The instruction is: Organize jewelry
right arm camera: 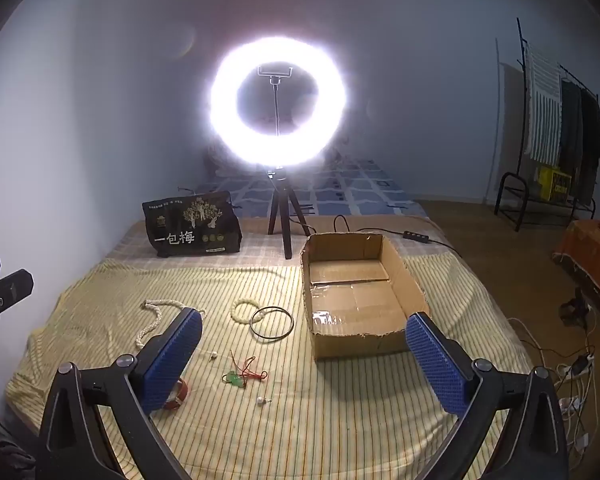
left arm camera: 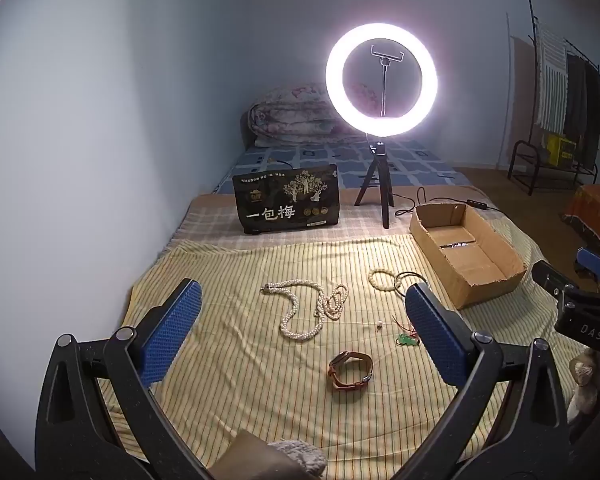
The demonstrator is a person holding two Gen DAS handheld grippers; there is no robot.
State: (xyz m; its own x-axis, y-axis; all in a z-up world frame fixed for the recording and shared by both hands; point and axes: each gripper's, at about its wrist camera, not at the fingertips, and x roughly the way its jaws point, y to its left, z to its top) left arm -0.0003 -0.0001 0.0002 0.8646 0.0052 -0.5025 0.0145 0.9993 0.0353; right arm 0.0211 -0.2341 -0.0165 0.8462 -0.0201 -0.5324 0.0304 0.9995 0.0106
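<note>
Jewelry lies on a yellow striped sheet. In the left wrist view: a long pearl necklace (left arm camera: 300, 312), a brown leather watch (left arm camera: 350, 370), a cream bead bracelet (left arm camera: 382, 279), a green pendant on red cord (left arm camera: 406, 338) and a small pearl earring (left arm camera: 379, 325). My left gripper (left arm camera: 302, 320) is open and empty above them. In the right wrist view: a black cord ring (right arm camera: 271, 322), the bead bracelet (right arm camera: 246, 311), the green pendant (right arm camera: 236, 378), a pearl earring (right arm camera: 262, 401). My right gripper (right arm camera: 304, 352) is open and empty, near the open cardboard box (right arm camera: 356, 346).
A lit ring light on a tripod (left arm camera: 381, 80) stands behind the box, its cable (left arm camera: 452, 202) trailing right. A black snack bag (left arm camera: 288, 204) stands at the back left. A folded quilt (left arm camera: 296, 118) lies further back. A clothes rack (right arm camera: 556, 120) and floor cables (right arm camera: 576, 372) are at the right.
</note>
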